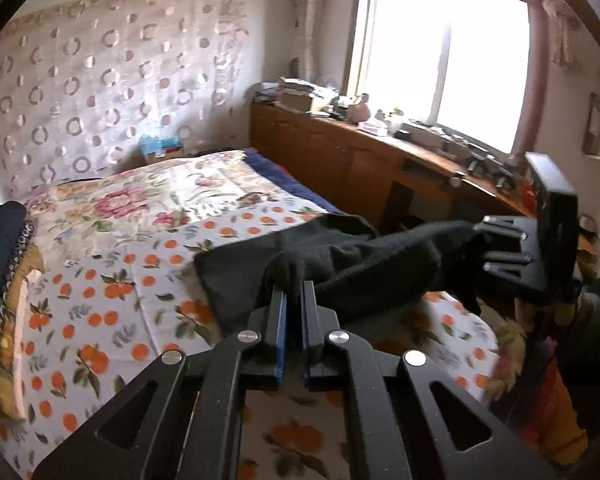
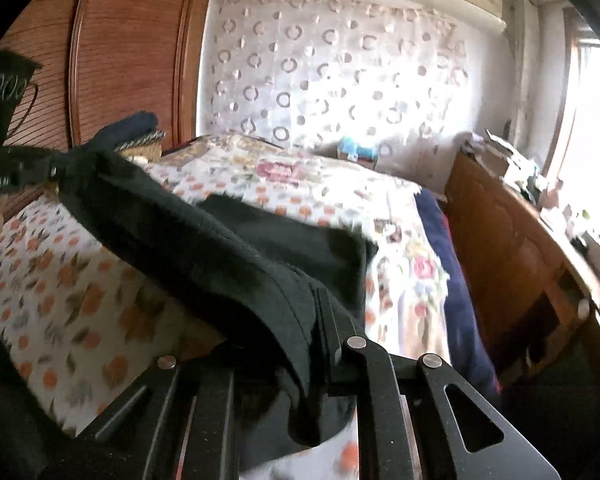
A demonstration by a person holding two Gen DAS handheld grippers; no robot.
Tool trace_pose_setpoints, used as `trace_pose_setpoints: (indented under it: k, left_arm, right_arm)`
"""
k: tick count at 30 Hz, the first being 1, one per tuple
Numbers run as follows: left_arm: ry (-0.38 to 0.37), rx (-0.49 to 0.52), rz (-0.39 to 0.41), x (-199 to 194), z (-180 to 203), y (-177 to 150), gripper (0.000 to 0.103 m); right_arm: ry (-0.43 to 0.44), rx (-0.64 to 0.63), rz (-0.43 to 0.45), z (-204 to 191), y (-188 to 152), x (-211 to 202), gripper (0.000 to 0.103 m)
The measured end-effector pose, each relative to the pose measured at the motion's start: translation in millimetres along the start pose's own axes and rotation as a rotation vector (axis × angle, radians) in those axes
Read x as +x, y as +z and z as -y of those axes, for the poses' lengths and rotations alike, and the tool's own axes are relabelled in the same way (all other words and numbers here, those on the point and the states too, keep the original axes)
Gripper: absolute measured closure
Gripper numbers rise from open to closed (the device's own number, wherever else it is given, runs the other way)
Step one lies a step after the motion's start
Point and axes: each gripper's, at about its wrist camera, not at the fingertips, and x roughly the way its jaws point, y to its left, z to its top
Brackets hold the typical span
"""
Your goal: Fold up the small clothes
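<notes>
So I'm only just starting: left gripper (image 1: 294,294) and right gripper (image 2: 320,320) are both clamping the unfolded black fleece garment (image 1: 364,256) above the orange-print bedsheet (image 1: 100,312).

Both wrist views look low and close across the bed (image 1: 100,300), sharing the curtain (image 2: 340,80).

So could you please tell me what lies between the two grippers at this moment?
The black garment spans the gap, pinched by the left gripper and the right gripper, hanging above the orange-print bedsheet; the left wrist view shows it.
</notes>
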Motion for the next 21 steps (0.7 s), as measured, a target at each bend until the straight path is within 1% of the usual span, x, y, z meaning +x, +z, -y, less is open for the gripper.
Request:
trace_pose_setpoints:
  k: [5,8,11,14,18,20,21]
  left_arm:
    - [0.045,-0.033,-0.022,29,-29,16,0.097]
    - [0.066,-0.05,-0.046,50,-45,24,0.097]
    - [0.073,-0.06,-0.079,72,-56,27,0.097]
    - [0.067,-0.071,-0.121,93,-66,27,0.096]
    - [0.054,-0.096,-0.158,109,-75,25,0.096]
    - [0.055,-0.109,-0.169,112,-79,24,0.09]
    - [0.059,-0.11,-0.169,112,-80,25,0.087]
  right_arm:
    - [0.032,-0.02,0.009,8,35,48,0.089]
    - [0.055,-0.012,-0.005,19,44,77,0.089]
    - [0.076,0.002,-0.049,34,46,113,0.089]
    - [0.093,0.015,-0.09,44,45,129,0.088]
    - [0.115,0.03,-0.133,48,53,141,0.088]
    - [0.117,0.029,-0.151,51,57,149,0.088]
    - [0.118,0.032,-0.154,51,59,150,0.086]
